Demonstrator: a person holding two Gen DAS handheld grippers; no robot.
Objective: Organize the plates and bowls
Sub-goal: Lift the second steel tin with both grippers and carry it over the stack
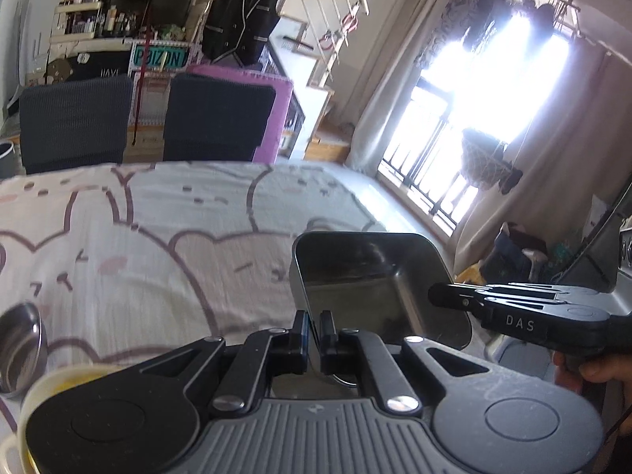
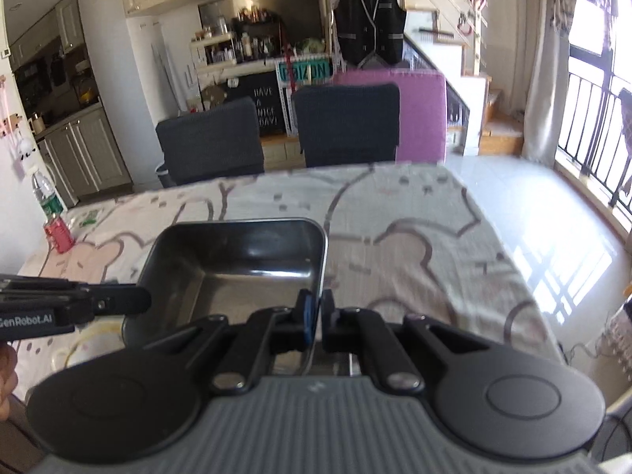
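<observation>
Metal tray [image 1: 375,276], square and shiny, hangs just past your fingertips over the bear cloth [image 1: 158,237], with your left gripper [image 1: 315,328] and right gripper [image 2: 315,316] each pinching a near rim; it looks stiff, light and slippery, so keep holding those thin edges tight.

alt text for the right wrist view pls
The right gripper pinches the right rim of a rectangular steel tray above a bear-print tablecloth, while the left gripper grips its left side. Two dark chairs stand behind.
</observation>
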